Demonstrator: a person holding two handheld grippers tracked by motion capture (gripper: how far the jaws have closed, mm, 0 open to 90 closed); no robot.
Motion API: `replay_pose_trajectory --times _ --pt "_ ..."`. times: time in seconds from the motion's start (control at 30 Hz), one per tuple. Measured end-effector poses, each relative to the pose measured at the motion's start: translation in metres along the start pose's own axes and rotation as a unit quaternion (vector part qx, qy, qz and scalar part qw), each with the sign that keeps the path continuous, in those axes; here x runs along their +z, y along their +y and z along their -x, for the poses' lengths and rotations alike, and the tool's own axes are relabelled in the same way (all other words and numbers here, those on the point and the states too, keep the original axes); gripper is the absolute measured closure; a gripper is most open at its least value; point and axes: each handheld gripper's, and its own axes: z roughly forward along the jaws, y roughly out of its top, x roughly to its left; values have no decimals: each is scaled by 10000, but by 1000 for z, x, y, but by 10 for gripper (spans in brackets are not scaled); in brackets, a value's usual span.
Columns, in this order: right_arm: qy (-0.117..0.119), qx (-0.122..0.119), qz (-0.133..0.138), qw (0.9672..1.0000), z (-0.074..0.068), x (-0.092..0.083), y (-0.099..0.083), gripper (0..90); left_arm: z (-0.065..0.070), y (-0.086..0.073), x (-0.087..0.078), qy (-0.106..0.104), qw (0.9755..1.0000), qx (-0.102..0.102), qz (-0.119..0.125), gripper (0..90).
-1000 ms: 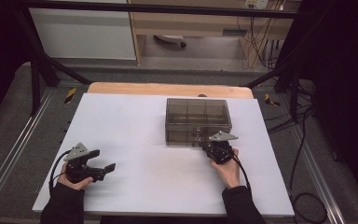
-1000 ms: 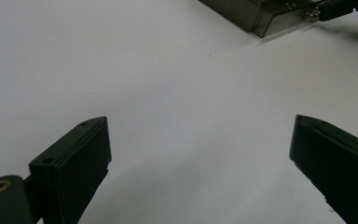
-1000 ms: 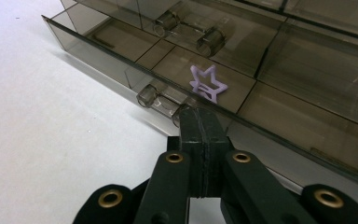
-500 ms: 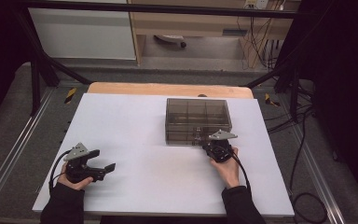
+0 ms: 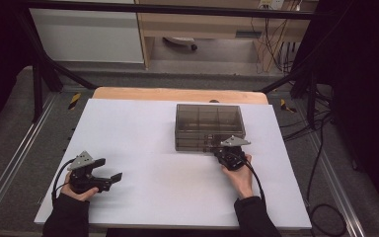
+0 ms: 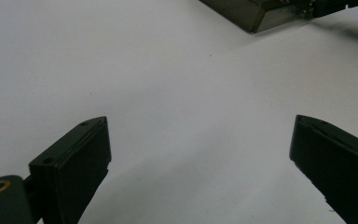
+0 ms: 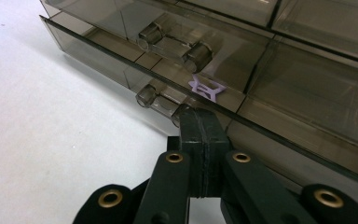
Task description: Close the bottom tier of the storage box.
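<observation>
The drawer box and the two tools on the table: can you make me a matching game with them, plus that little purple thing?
Things:
1. left tool
2. right tool
3. purple star shape
4. drawer box

States or places:
A. smoky and see-through, at the far side of the white table
B. lying inside the lower drawer
C. jaws wide apart over bare table
D. jaws shut, tip at a drawer handle

Pairs: 1-C, 2-D, 3-B, 4-A
</observation>
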Motion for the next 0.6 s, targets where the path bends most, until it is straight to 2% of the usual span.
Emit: replay_pose_trajectory --times 0.6 --pt "-69 -12 32 10000 2 5 2 900 0 0 0 3 10000 -2 -1 47"
